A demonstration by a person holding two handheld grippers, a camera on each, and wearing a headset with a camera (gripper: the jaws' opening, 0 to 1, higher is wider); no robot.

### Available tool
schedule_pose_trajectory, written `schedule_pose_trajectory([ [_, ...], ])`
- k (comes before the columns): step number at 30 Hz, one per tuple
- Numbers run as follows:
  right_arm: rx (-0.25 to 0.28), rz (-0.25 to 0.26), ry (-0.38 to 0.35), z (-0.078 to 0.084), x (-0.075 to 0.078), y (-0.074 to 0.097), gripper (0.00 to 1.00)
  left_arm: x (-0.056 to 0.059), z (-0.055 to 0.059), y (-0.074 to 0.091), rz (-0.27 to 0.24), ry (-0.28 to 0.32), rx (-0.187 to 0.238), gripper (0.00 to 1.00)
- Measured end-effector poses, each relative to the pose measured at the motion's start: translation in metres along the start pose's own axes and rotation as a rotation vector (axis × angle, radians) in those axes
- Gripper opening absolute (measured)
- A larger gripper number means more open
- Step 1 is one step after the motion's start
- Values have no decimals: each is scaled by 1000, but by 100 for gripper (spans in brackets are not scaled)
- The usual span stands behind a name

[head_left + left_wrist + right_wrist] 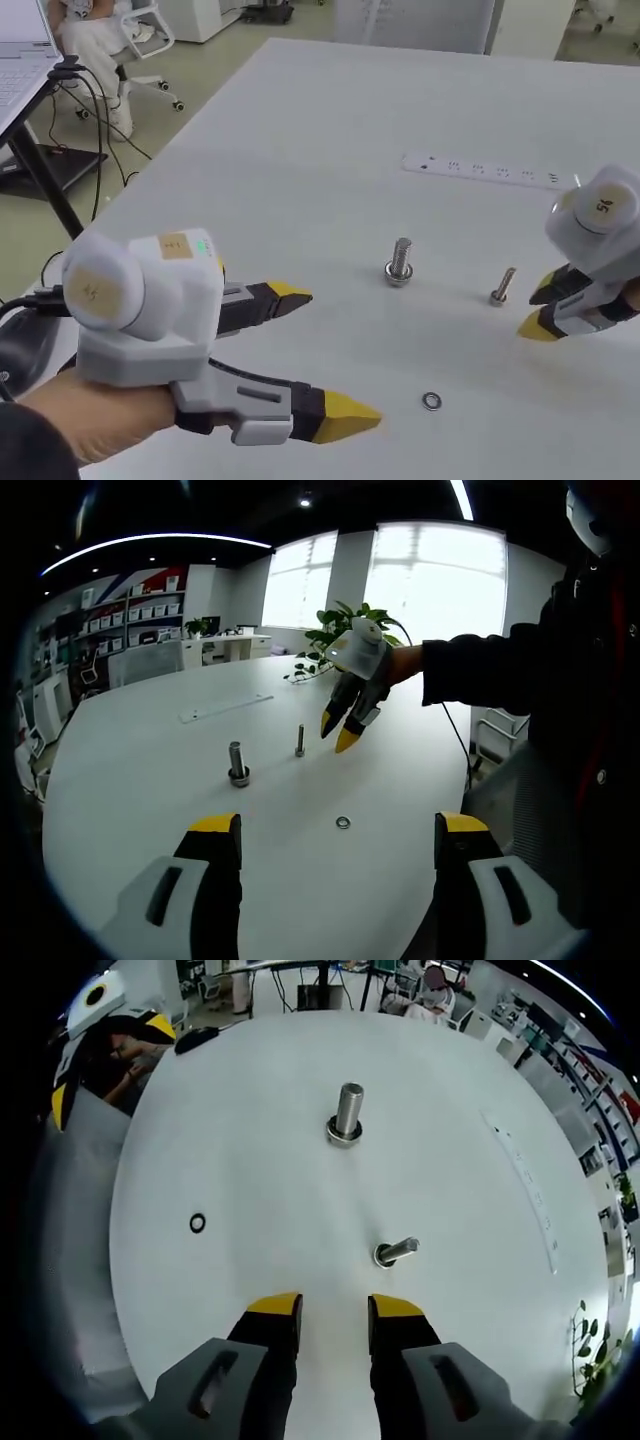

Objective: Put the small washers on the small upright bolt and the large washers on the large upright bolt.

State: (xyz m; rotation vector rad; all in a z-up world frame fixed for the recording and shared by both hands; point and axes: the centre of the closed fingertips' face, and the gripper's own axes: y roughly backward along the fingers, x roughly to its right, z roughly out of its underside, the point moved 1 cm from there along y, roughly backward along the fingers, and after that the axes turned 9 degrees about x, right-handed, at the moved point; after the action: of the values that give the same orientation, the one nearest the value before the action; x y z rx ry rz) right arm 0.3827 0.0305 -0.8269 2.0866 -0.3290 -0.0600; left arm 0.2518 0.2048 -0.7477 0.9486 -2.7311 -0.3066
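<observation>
The large upright bolt (400,262) stands mid-table with a wider ring at its foot; I cannot tell if that ring is a washer. To its right is the small upright bolt (503,286). One loose washer (432,401) lies flat on the table nearer me. My left gripper (325,355) hovers at lower left, open and empty, with the washer (343,823) ahead between its jaws. Just right of the small bolt (396,1251), my right gripper (540,308) is open and empty. Its view also shows the large bolt (346,1115) and the washer (197,1223).
A white power strip (485,170) lies on the white table (300,170) beyond the bolts. Off the table's left edge are a laptop stand with cables (40,150) and an office chair (130,40). The person's dark sleeve (500,665) reaches in behind the right gripper (340,730).
</observation>
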Motion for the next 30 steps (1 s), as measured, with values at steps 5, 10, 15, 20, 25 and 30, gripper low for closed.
schedule_pose_trajectory([
  [5,8,-11,23,-6,-14,2,28,1,-1,1,0,-3,2,79],
  [10,26,-25,36,-13,-28,2,28,2,-2,0,2,-5,5,79],
  [15,29,-51,62,-19,-44,-1,28,3,-3,0,2,-6,6,79],
  [20,27,-82,90,-24,-59,-6,28,3,-4,0,2,-6,8,79],
  [25,23,-120,112,-27,-74,-13,28,4,-4,0,2,-8,10,79],
  [30,19,-164,125,-29,-88,-24,27,4,-5,0,2,-9,9,79],
])
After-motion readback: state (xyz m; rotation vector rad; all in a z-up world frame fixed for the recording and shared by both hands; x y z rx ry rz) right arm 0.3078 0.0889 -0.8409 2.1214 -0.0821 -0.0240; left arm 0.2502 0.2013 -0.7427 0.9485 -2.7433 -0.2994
